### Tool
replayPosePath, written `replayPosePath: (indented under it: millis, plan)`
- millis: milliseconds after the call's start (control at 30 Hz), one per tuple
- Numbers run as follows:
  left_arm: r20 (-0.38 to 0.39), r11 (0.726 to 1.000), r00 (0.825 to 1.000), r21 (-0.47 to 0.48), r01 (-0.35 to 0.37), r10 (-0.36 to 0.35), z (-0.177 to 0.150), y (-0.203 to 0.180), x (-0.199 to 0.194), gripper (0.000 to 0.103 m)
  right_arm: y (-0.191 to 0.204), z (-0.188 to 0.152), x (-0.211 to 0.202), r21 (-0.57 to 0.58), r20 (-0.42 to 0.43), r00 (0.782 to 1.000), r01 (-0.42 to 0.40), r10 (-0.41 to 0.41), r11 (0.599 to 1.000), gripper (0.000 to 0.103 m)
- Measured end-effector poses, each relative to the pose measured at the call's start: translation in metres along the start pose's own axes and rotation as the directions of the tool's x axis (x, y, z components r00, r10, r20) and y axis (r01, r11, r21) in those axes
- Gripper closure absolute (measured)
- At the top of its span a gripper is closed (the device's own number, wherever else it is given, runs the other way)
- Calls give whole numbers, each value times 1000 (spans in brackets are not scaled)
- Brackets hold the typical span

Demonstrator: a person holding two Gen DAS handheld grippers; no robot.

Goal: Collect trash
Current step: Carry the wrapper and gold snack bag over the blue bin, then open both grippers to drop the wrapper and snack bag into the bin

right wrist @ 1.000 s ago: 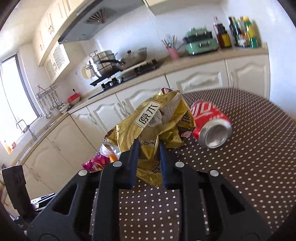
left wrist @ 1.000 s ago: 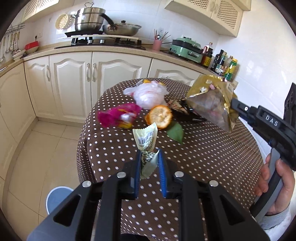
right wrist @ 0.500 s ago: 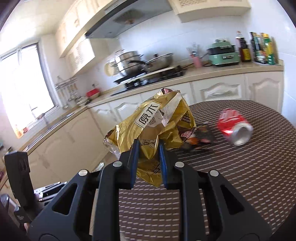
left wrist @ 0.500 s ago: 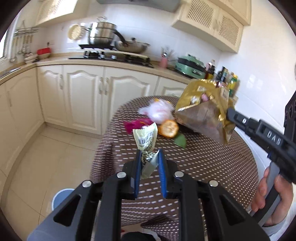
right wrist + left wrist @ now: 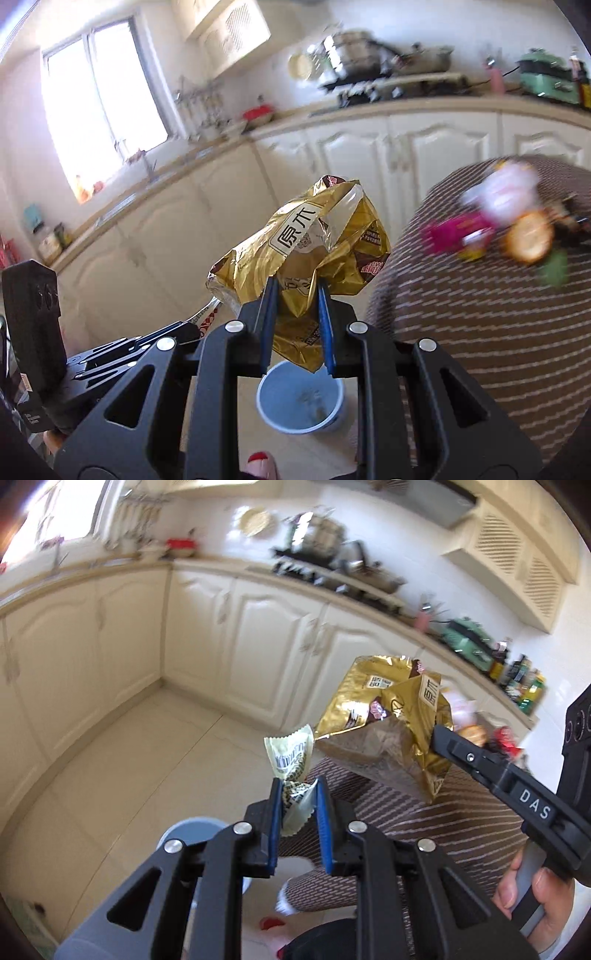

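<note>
Beside table edge (image 5: 384, 295): gold bag (image 5: 314, 251) over blue bin (image 5: 299, 402).

1. A snack bag (image 5: 306, 254) is held between the jaws of the right hand-held gripper (image 5: 295, 325), above a bin (image 5: 301, 398) on the floor.
2. A small wrapper (image 5: 291, 768) is clamped in the left hand-held gripper (image 5: 297, 808), left of the snack bag.
3. Further litter (image 5: 517, 225) is left on the worktop (image 5: 480, 332), right of the bin.
</note>
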State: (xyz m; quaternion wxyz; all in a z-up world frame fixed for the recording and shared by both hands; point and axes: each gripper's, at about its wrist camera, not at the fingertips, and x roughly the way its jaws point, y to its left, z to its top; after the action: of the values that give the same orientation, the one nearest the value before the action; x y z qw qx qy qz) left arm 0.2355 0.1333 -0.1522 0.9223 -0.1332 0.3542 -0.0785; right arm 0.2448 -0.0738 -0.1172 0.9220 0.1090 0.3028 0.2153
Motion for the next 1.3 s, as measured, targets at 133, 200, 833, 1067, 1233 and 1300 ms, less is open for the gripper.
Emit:
replayPosePath:
  millis: [133,200,833,1067,1233,1300]
  plan:
    - [-86,995,994,-63,-78,73,-18,51,34,86,15,-22,59,-9,-109,994,-16,15,1000,82]
    - [-141,990,985,-88,-109,96,-28,74,56,86,20,-34,87,-7,-161,987,-17,16,1000,82]
    - [-493,957,868,-219,-189,58,-105,182,223,84,6,-160,273,-105,-528,833,125,-162,987,82]
    - [-544,949,839,-247,-198,34,-120,190,239,58,5,-177,294,-107,-566,806,134,-171,985,82]
    - [-547,948,836,-243,-207,42,-122,196,234,51,3,-183,309,-92,-584,795,134,-162,987,82]
    - [-541,946,839,-236,-223,63,-119,198,232,50,-1,-185,312,-88,-586,794,132,-159,987,82]
